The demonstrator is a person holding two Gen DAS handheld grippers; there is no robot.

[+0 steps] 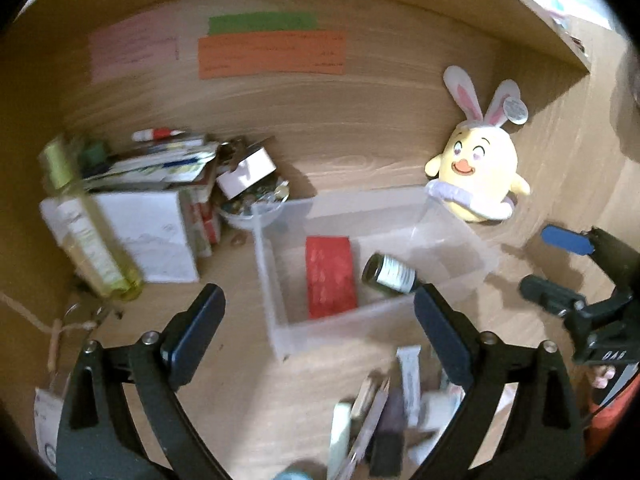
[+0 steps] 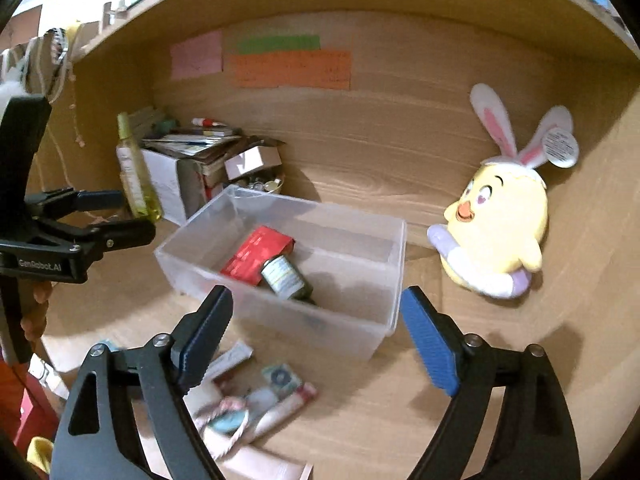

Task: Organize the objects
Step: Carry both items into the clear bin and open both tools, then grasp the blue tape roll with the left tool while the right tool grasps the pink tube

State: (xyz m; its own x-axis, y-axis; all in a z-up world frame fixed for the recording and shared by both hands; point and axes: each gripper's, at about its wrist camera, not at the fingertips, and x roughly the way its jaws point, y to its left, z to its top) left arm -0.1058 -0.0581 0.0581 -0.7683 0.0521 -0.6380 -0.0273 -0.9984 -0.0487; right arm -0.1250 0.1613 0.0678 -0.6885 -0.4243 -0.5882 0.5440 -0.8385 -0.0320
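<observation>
A clear plastic bin (image 1: 460, 240) (image 2: 280, 312) stands on the wooden shelf floor. Inside it lie a red packet (image 1: 330, 276) (image 2: 256, 254) and a dark bottle with a white label (image 1: 390, 274) (image 2: 286, 278) on its side. My left gripper (image 1: 318, 300) hangs open over the bin's near edge with nothing between its fingers; in the right wrist view it (image 2: 132, 216) shows at the left. My right gripper (image 2: 318, 300) is open and empty in front of the bin, and its blue pad (image 1: 560, 238) shows right of the bin. Loose tubes and packets (image 1: 400, 400) (image 2: 260, 396) lie in front of the bin.
A yellow plush chick with bunny ears (image 1: 476, 176) (image 2: 496, 224) leans in the back right corner. At the back left stand a yellow-green bottle (image 1: 88, 240) (image 2: 134, 176), a white box piled with papers (image 1: 148, 232) and a bowl of small items (image 1: 256, 200). Coloured notes (image 1: 272, 54) hang on the back wall.
</observation>
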